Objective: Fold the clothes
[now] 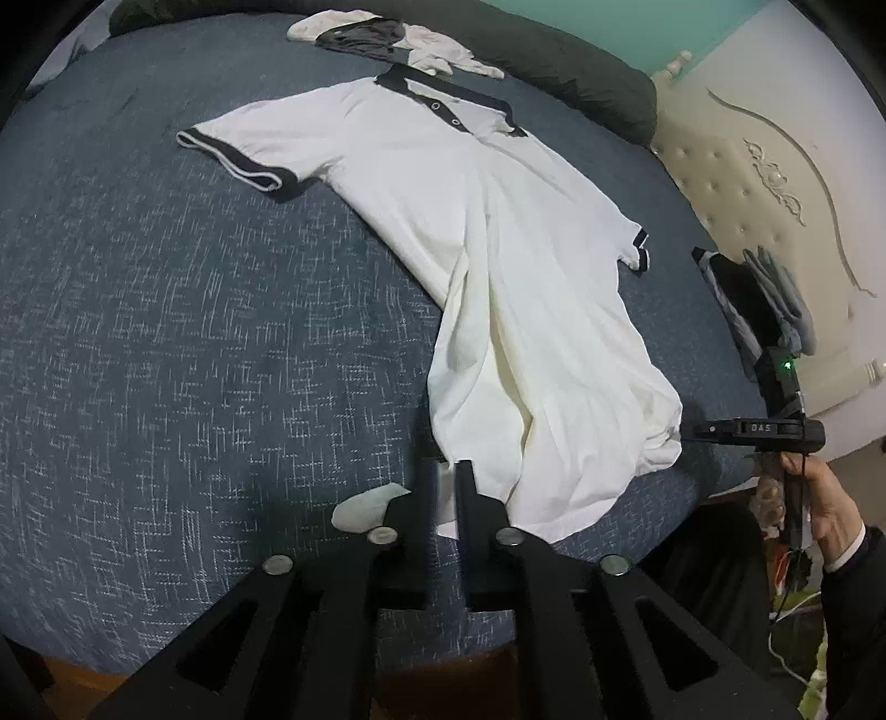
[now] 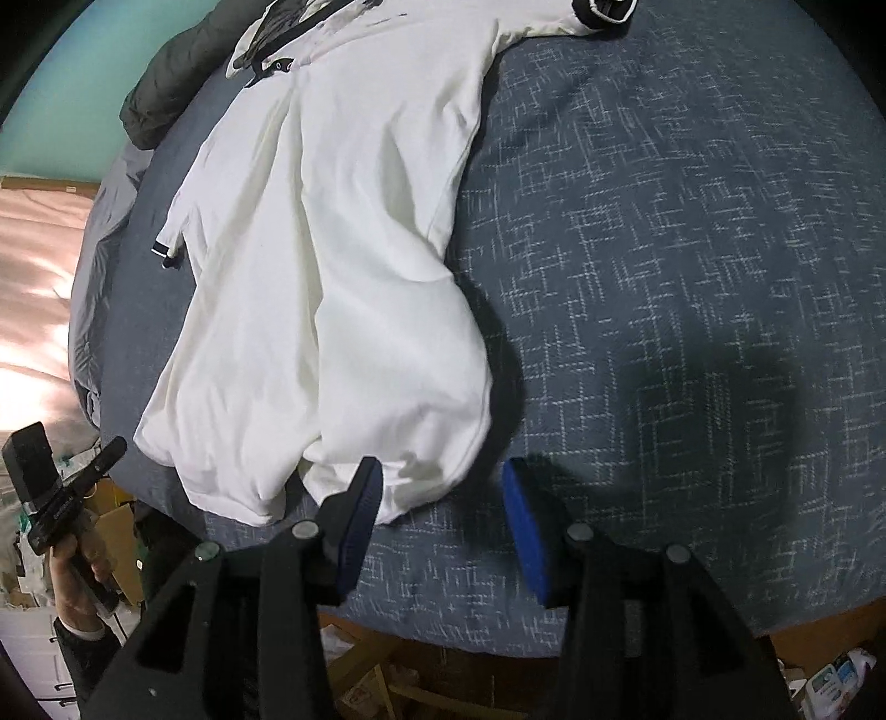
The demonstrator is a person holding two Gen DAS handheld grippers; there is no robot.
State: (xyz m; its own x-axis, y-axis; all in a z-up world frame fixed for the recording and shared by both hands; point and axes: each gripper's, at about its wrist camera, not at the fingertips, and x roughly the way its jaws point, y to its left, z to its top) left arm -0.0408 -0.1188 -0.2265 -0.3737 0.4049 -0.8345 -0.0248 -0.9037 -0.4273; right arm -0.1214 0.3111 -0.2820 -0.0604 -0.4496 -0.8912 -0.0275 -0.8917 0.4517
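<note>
A white polo shirt [image 1: 498, 249] [image 2: 332, 249] with a dark collar and dark sleeve bands lies face up on the blue-grey bed cover [image 1: 194, 360] [image 2: 664, 249]. Its lower half is bunched into long folds. My left gripper [image 1: 447, 471] hovers over one hem corner. Its jaws are slightly apart and white cloth shows in the narrow gap. My right gripper [image 2: 441, 471] is open at the other hem corner, with one blue pad [image 2: 360, 509] over the hem edge and the other on bare cover. Each gripper also shows from the side in the other's view: the right gripper [image 1: 689, 432] and the left gripper [image 2: 119, 446].
A heap of white and grey clothes [image 1: 387, 39] and a dark pillow [image 1: 581, 72] lie beyond the collar. Dark and grey garments [image 1: 764, 310] sit by the cream headboard [image 1: 775, 166]. A pale sock-like piece [image 1: 365, 509] lies near my left fingers. The bed edge and cardboard boxes [image 2: 111, 515] are below.
</note>
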